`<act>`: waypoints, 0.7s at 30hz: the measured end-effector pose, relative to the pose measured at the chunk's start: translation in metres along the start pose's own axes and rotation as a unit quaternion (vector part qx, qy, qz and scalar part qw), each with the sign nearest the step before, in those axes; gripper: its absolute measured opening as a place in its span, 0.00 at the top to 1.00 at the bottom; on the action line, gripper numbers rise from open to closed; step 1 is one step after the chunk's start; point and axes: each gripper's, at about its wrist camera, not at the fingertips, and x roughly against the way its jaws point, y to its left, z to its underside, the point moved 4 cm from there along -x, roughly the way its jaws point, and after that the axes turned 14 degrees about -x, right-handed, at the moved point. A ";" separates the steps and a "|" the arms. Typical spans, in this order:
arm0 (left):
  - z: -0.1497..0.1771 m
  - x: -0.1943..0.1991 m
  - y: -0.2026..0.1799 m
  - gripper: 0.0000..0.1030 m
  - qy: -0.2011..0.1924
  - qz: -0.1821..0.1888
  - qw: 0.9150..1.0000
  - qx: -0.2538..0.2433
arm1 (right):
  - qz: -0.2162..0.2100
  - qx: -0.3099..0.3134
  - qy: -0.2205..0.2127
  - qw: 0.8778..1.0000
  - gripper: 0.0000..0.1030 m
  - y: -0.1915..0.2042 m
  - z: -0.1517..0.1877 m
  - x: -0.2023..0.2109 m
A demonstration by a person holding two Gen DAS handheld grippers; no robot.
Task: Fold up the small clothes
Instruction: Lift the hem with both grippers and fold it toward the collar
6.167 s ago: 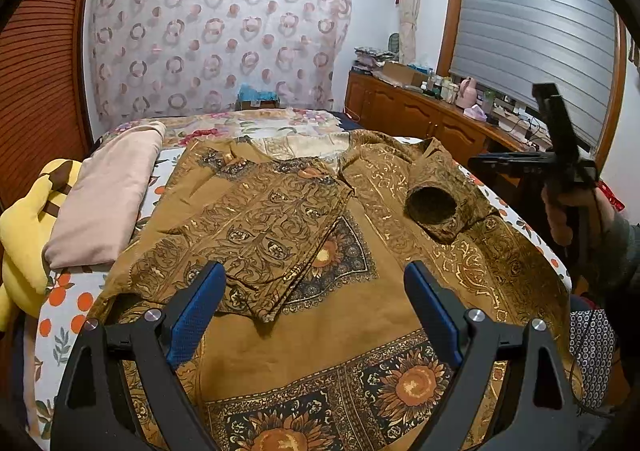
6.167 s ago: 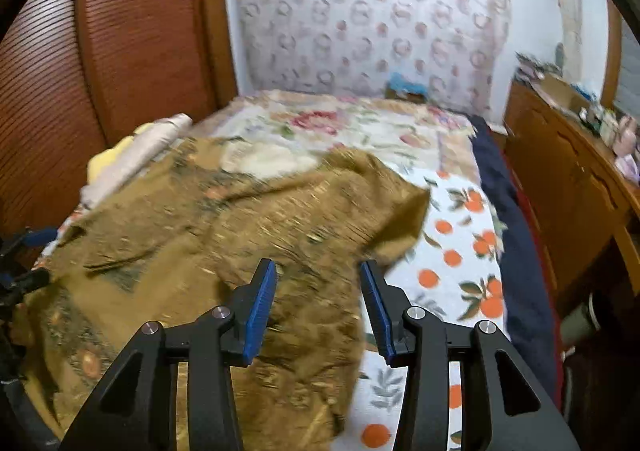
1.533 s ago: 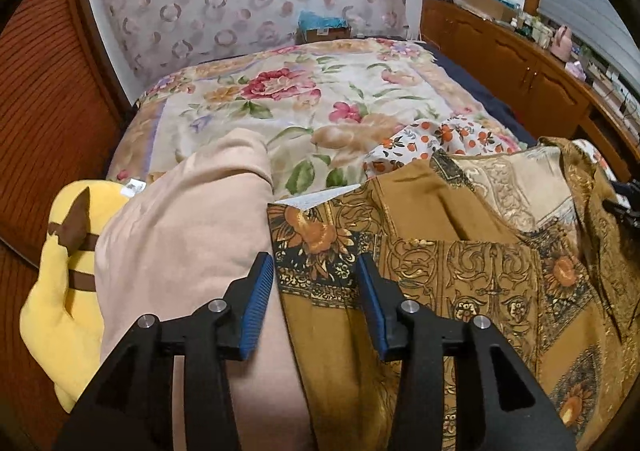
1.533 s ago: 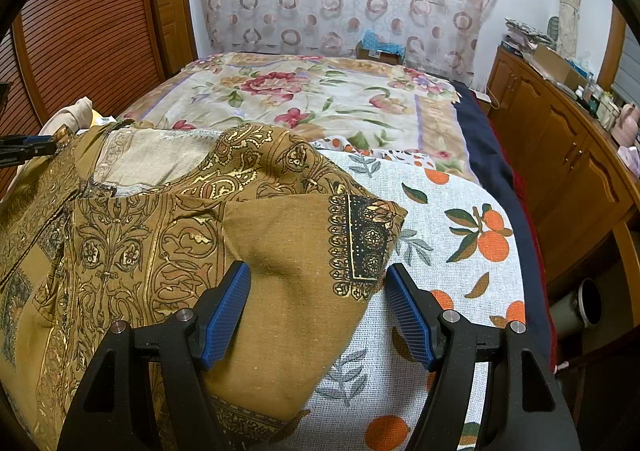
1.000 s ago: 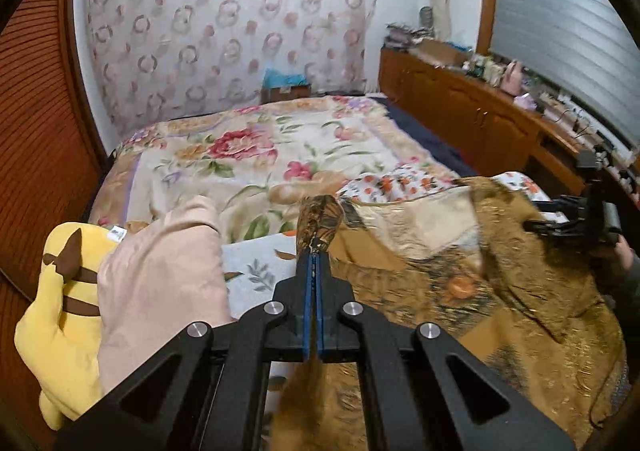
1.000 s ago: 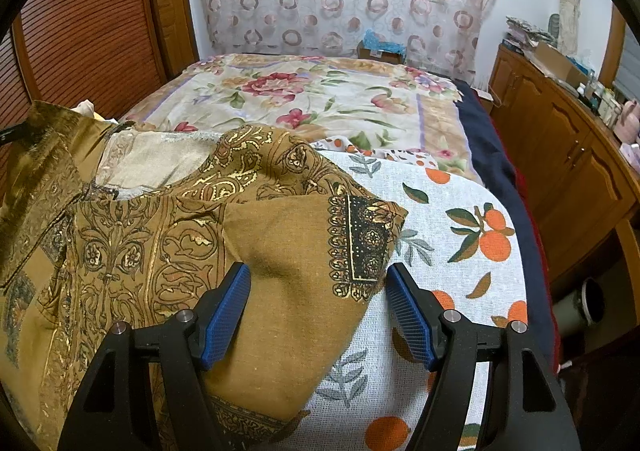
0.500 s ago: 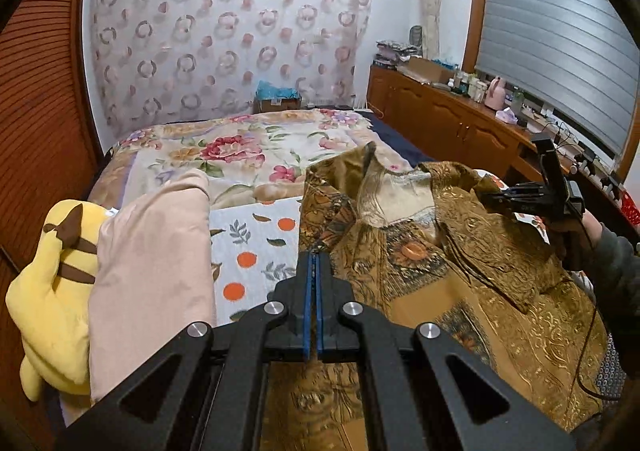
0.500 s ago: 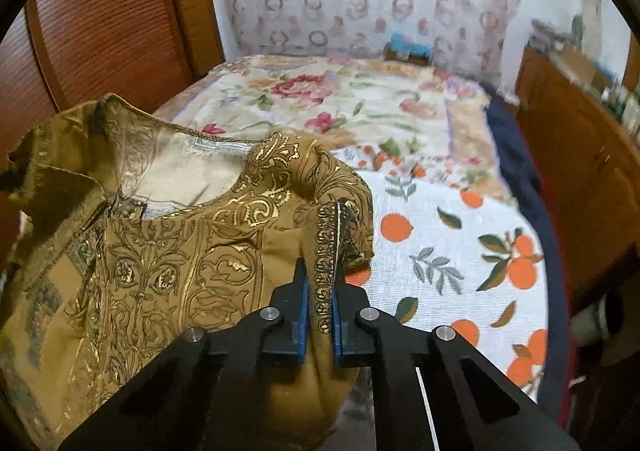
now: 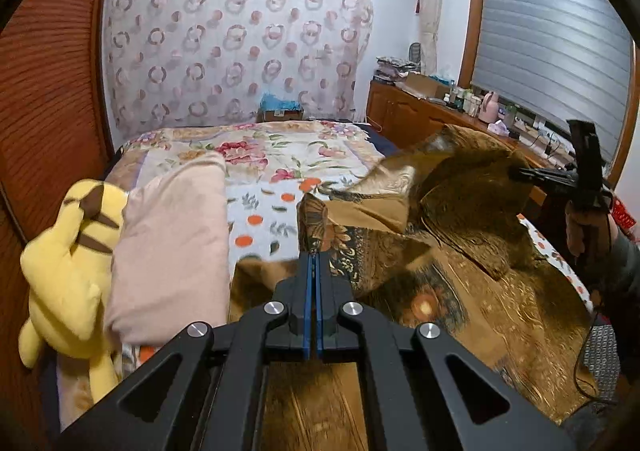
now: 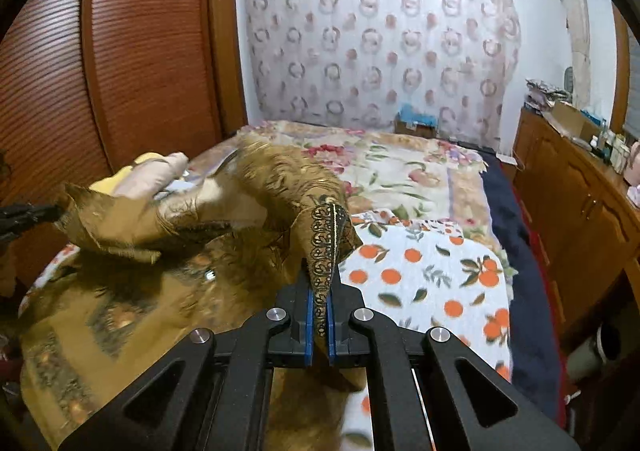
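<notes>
I have two grippers in view and one garment. The left gripper (image 9: 312, 263) sits at lower centre of the left wrist frame with its fingers (image 9: 307, 291) clenched on a patterned edge of the brown garment (image 9: 460, 283), which stands up above the tips. The right gripper (image 10: 319, 291) sits at lower centre of the right wrist frame, its fingers (image 10: 308, 315) clamped on a black-and-gold trimmed corner of the same garment (image 10: 120, 291). In the left wrist frame the right gripper (image 9: 516, 172) also appears at the right edge, gripping the cloth, with one hand (image 9: 586, 227) on its handle. The garment hangs raised between the two grips, and its lower part lies on the bed (image 10: 432, 271), over the orange-print sheet (image 10: 420, 275).

Other items counted:
- one floral quilt (image 9: 280, 155) at the far end of the bed
- one pink folded blanket (image 9: 172, 243) at centre left of the left wrist frame
- one yellow plush toy (image 9: 68, 263) touching the blanket's left side
- one wooden cabinet run (image 10: 580, 203) along the right edge
- one curtain (image 9: 236, 43) with a ring pattern across the upper centre
</notes>
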 end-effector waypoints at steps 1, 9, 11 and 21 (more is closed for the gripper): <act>0.005 0.006 0.001 0.98 -0.003 -0.001 1.000 0.005 | -0.004 -0.003 -0.003 1.000 0.96 0.000 0.006 0.008; 0.044 0.050 0.000 0.98 -0.015 -0.022 0.999 0.028 | -0.028 -0.014 -0.009 0.999 0.96 -0.002 0.058 0.062; 0.052 0.062 0.002 0.98 -0.020 -0.025 0.999 0.036 | -0.030 -0.016 -0.006 0.999 0.96 -0.001 0.069 0.077; 0.095 0.080 0.000 0.98 0.003 -0.035 0.998 0.046 | -0.028 -0.028 0.034 0.999 0.96 0.002 0.113 0.134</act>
